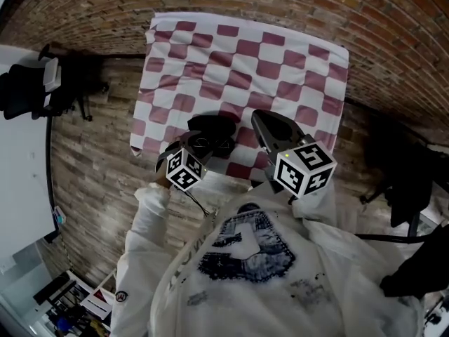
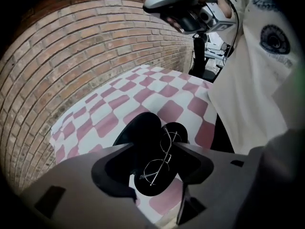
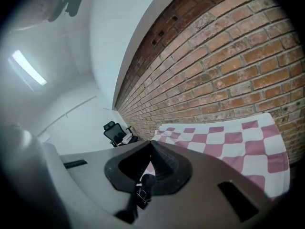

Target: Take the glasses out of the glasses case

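An open black glasses case point(image 1: 210, 126) lies near the front edge of the pink-and-white checked cloth point(image 1: 238, 55). Thin wire-framed glasses point(image 2: 161, 162) rest in the case's lower half point(image 2: 147, 187), with the lid point(image 2: 139, 128) folded back beyond them. My left gripper point(image 2: 153, 146) points steeply down just above the case. It is open, its jaws standing either side of the glasses without touching them. My right gripper point(image 1: 259, 118) hovers to the right of the case, nearly level, with its jaws meeting at the tips point(image 3: 151, 143) and nothing in them. The case point(image 3: 143, 190) shows dimly below it.
The cloth covers a small table set against a brick wall point(image 3: 228, 51). A black office chair point(image 1: 28, 90) and a white desk point(image 1: 21, 160) stand at the left, more dark chairs point(image 1: 400, 167) at the right. The person's white sweatshirt point(image 1: 245, 258) fills the near side.
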